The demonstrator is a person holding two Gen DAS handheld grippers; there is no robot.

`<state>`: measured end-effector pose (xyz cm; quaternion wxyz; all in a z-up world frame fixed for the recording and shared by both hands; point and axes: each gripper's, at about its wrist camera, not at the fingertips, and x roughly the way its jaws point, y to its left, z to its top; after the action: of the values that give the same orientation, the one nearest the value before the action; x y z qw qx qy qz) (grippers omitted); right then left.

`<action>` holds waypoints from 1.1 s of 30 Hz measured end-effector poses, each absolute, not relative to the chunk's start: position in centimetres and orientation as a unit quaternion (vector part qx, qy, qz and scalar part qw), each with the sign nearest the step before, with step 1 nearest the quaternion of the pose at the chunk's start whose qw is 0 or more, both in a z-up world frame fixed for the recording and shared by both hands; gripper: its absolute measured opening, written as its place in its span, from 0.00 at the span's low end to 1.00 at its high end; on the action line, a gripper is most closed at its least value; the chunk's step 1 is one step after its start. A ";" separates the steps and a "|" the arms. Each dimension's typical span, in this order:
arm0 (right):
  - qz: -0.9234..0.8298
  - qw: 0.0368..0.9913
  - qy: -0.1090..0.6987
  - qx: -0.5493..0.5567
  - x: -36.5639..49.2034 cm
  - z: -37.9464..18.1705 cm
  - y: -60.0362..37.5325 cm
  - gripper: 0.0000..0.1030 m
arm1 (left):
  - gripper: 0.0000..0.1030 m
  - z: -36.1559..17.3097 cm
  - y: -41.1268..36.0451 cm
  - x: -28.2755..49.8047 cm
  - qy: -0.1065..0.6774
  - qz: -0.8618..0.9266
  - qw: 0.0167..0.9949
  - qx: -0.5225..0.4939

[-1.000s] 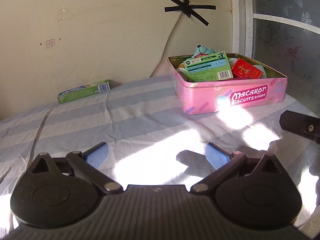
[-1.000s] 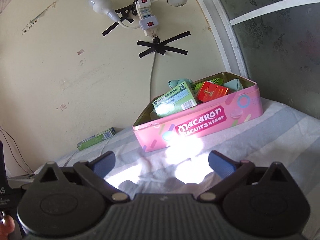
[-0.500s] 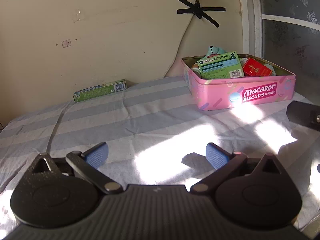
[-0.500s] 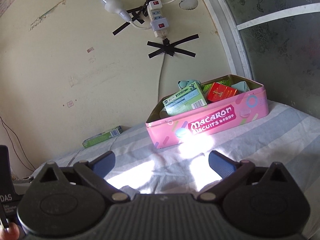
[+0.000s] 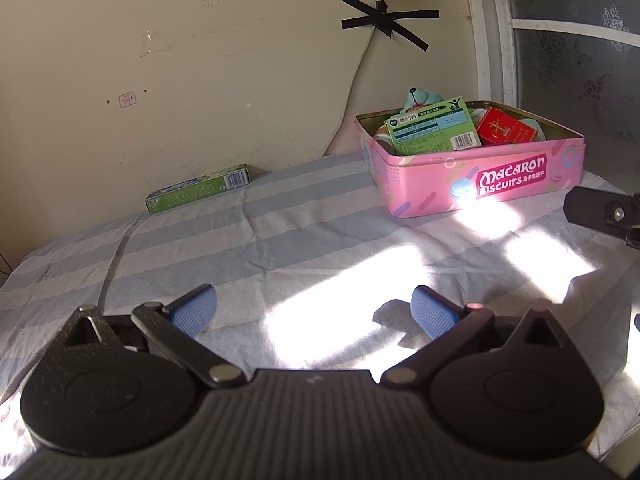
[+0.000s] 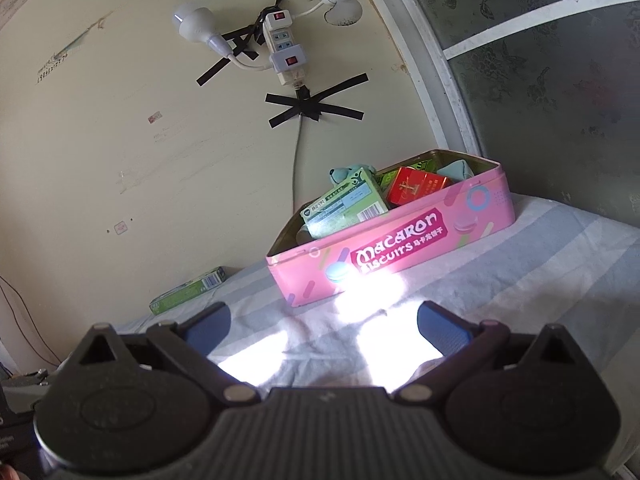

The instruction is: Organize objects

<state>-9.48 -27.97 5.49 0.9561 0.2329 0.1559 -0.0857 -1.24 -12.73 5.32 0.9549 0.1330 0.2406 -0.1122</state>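
A pink Macaron biscuit tin (image 5: 520, 178) stands open at the back right of the striped cloth; it also shows in the right wrist view (image 6: 400, 254). It holds a green box (image 5: 434, 128), a red box (image 5: 506, 130) and a teal plush toy (image 5: 420, 98). A long green box (image 5: 198, 195) lies by the wall at the left, also in the right wrist view (image 6: 186, 290). My left gripper (image 5: 314, 312) is open and empty, low over the cloth. My right gripper (image 6: 324, 328) is open and empty, in front of the tin.
The striped cloth (image 5: 280, 240) has bright sun patches. A power strip (image 6: 286, 52) with a bulb and a cable is taped to the wall behind the tin. A frosted window (image 6: 560, 80) is at the right. Part of the other gripper (image 5: 604, 212) shows at the right edge.
Both grippers have drawn back and turned slightly; the tin and the long green box have shifted right in the left view. Both stay open and empty.
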 end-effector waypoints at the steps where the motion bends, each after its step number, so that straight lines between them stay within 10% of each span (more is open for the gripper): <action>1: -0.087 0.955 0.156 0.235 -9.5 5.4 -28.1 1.00 | 1.00 5.3 -12.9 -1.2 0.241 -0.112 0.955 0.135; 33: -0.074 0.949 0.180 0.248 -6.8 3.5 -29.5 1.00 | 1.00 3.5 -15.0 1.4 0.298 -0.118 0.935 0.150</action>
<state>-6.83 -29.55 3.51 0.9489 0.2481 0.1802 -0.0740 1.37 -14.96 3.46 0.9352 0.1497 0.2984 -0.1183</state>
